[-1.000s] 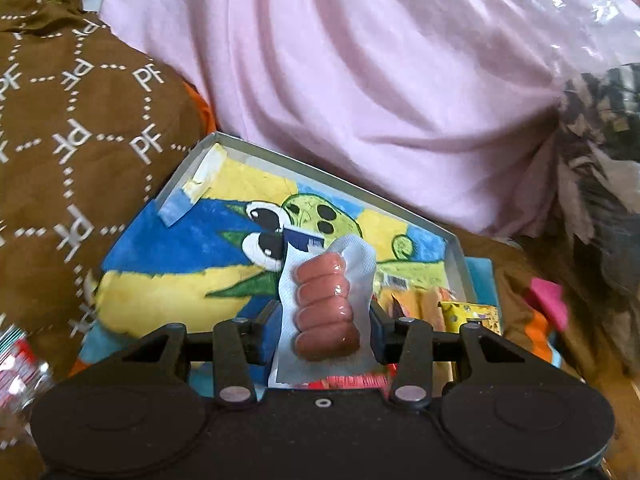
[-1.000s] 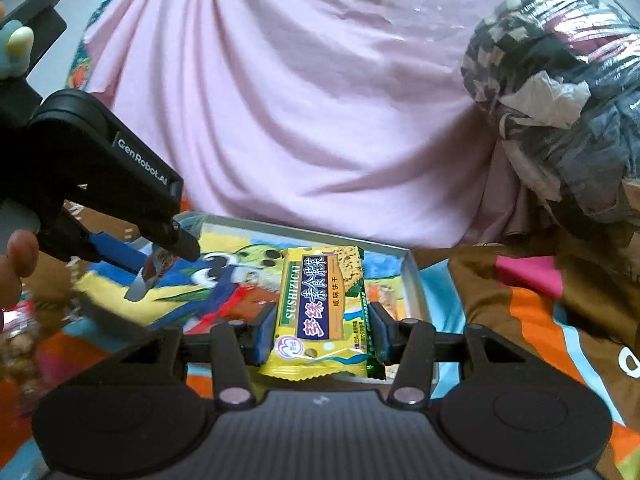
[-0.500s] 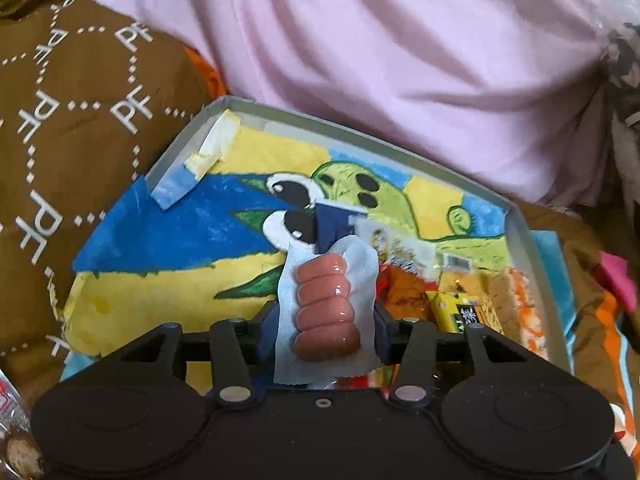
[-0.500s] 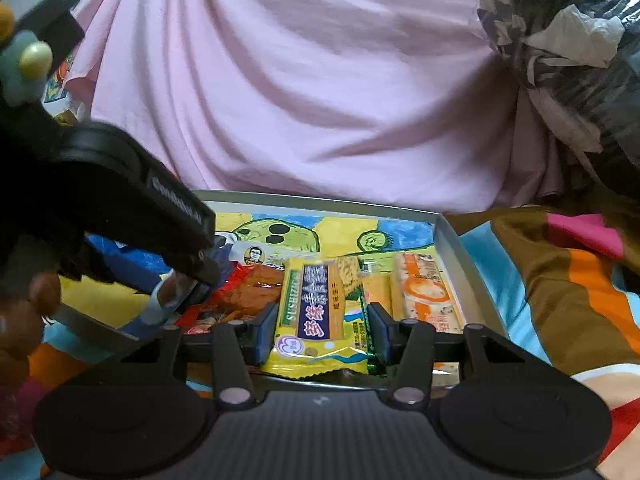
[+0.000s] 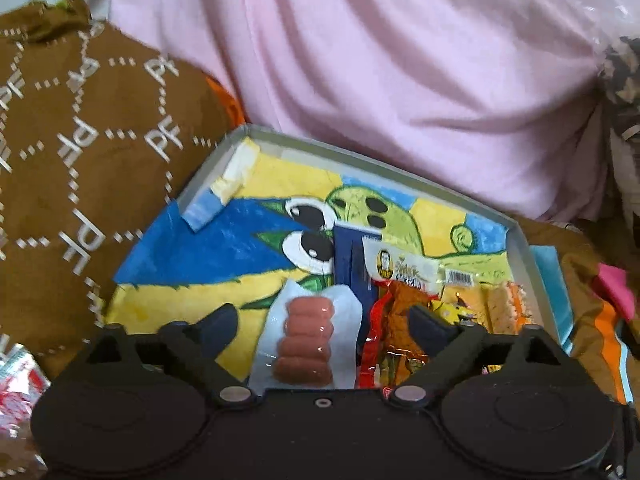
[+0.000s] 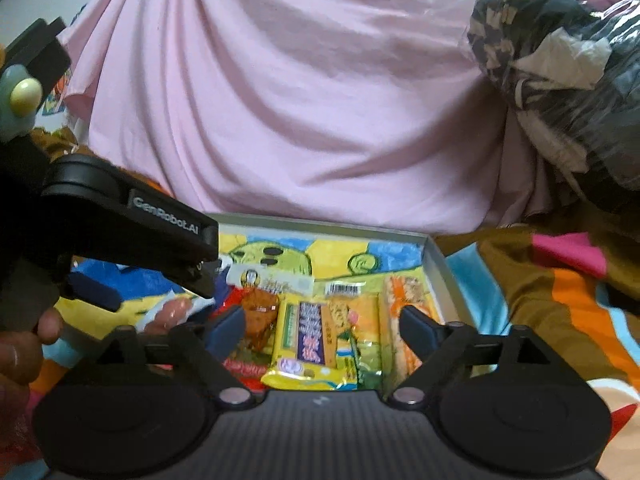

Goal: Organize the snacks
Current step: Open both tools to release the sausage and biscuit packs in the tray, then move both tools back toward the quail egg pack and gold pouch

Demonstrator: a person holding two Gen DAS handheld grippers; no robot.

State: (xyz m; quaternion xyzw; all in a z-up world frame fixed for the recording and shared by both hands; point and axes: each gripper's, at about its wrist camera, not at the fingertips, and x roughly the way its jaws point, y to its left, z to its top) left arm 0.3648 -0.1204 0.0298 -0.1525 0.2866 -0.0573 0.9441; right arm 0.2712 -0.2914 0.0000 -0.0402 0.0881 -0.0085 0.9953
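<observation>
A shallow grey box [image 5: 404,168] with a cartoon-printed lining lies on the bedding. My left gripper [image 5: 324,322] is opening; its jaws stand wide apart, and the sausage pack [image 5: 306,338] lies loose between them on the lining, touching neither pad. My right gripper [image 6: 320,322] is opening as well, and the yellow snack bar [image 6: 312,344] rests free between its spread fingers in the box [image 6: 438,260]. Other packets [image 5: 404,272] lie along the box's right side. The left gripper's body [image 6: 132,216] shows at the left of the right wrist view, with the sausage pack [image 6: 170,312] under it.
A pink cloth [image 5: 380,60] rises behind the box. A brown patterned cushion [image 5: 80,152] sits to its left, and striped bedding [image 6: 560,300] to its right. A plastic-wrapped dark bundle [image 6: 560,60] stands at the back right. A red-and-white packet [image 5: 18,384] lies at the lower left.
Both grippers were shut on their snacks and have spread wide. The sausage pack and the yellow bar now lie released in the box.
</observation>
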